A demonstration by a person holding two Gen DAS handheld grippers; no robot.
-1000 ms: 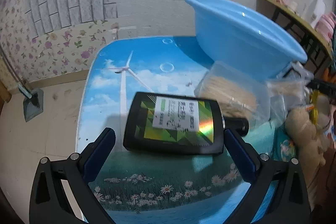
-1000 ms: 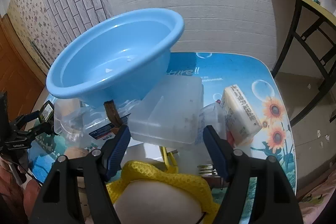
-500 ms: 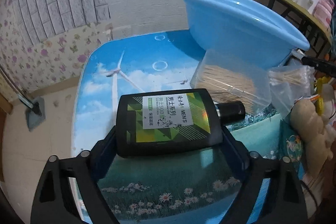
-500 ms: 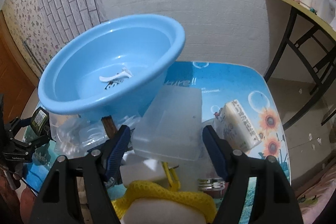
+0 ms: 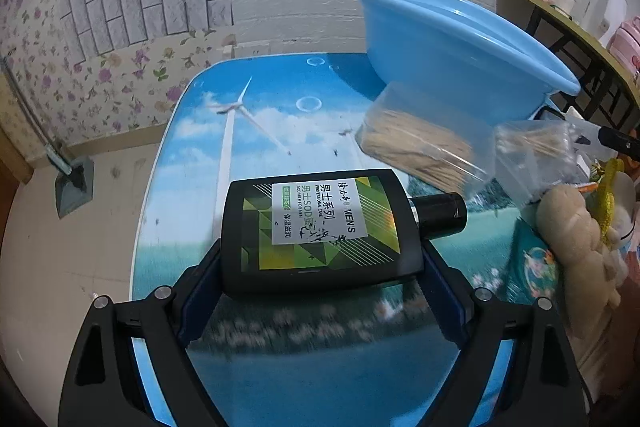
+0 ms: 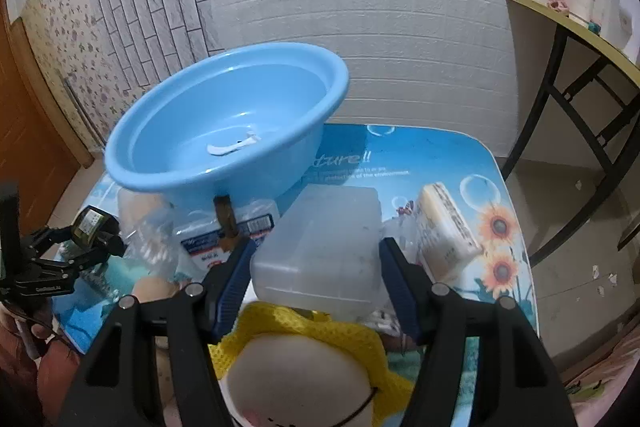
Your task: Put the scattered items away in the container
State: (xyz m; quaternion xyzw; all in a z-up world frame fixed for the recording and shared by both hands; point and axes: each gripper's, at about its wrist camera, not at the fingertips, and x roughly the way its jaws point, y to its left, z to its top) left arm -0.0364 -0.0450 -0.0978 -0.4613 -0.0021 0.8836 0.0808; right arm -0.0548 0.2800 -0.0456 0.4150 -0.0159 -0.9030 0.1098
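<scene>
while the flat black lotion bottle with the green label (image 5: 320,227) is clamped by its two sides between the blue pads of the left gripper (image 5: 320,267), the translucent plastic lidded box (image 6: 320,247) is held between the pads of the right gripper (image 6: 316,263).

the bottle is held lying on its side above the near part of the sky-printed table (image 5: 248,131), its black cap (image 5: 440,215) pointing right. the round light-blue plastic basin (image 6: 224,131) is seen at the far middle of the table, propped atilt on the clutter, with a small white item (image 6: 234,145) lying inside. a clear bag of wooden sticks (image 5: 416,147) is seen touching the basin's near side. a cream rectangular packet (image 6: 444,231) is seen just right of the box. a yellow-hatted plush toy (image 6: 304,359) is seen nearest the right gripper, below the box.
</scene>
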